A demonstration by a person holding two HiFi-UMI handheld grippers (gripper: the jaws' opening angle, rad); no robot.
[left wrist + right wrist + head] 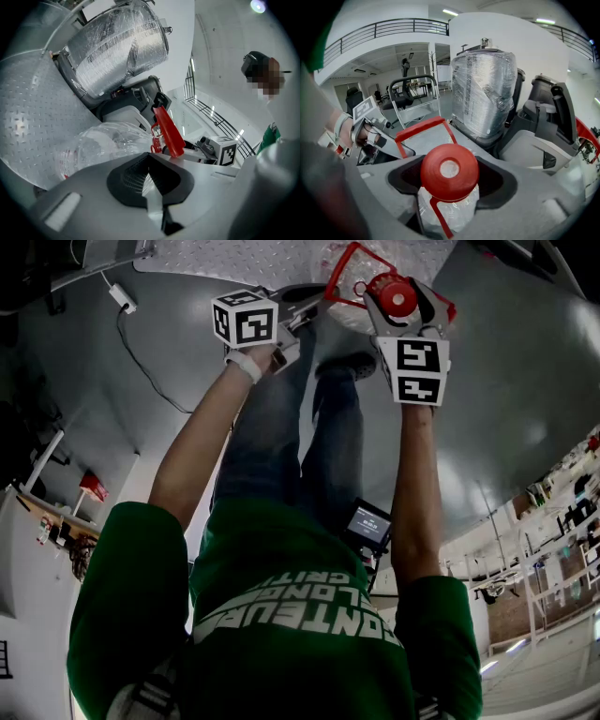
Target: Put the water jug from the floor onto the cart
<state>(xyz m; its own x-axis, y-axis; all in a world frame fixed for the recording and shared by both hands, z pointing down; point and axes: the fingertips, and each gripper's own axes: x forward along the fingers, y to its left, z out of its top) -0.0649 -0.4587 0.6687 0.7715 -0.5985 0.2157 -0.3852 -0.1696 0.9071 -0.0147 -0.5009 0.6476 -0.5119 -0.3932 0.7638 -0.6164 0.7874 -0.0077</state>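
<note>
The clear water jug (339, 261) lies tipped toward me on the cart's diamond-plate deck (225, 259), its red cap (395, 298) facing me. My right gripper (398, 322) is shut on the jug's neck (449, 208) just under the red cap (449, 171). The red carry handle (423, 127) stands up behind the cap. My left gripper (314, 307) sits at the handle's left side with its jaws together and nothing between them. In the left gripper view the jug (101, 145) and its handle (168, 129) lie just past the shut jaws (150, 177).
A large plastic-wrapped machine (485, 91) stands just behind the deck (28, 117), with a dark grey machine (551, 119) beside it. A grey tubular frame (412, 82) stands further back. A cable with a white adapter (122, 298) runs over the grey floor at left. My legs (300, 437) are below the grippers.
</note>
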